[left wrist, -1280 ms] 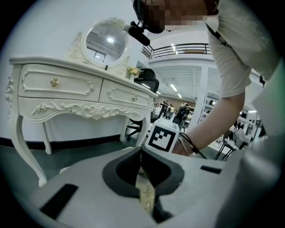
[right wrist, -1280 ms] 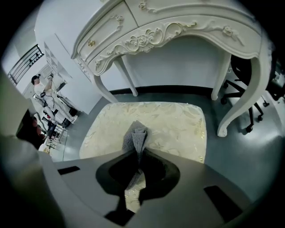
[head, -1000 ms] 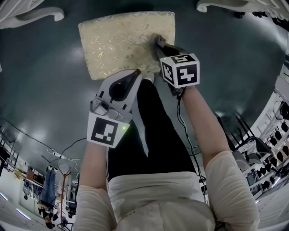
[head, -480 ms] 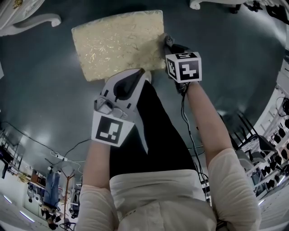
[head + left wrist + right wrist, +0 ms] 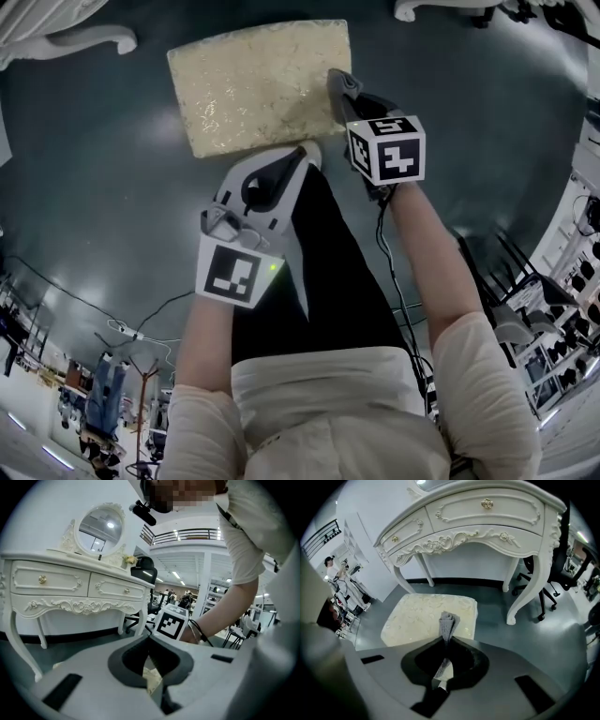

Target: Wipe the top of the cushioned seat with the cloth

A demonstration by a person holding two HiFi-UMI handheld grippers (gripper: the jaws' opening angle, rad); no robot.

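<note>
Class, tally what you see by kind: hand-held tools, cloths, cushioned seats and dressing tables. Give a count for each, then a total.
tools: 2, the left tool and the right tool
cloth: 1, grey, gripped in the right tool
cushioned seat: 1
dressing table: 1
total: 5
</note>
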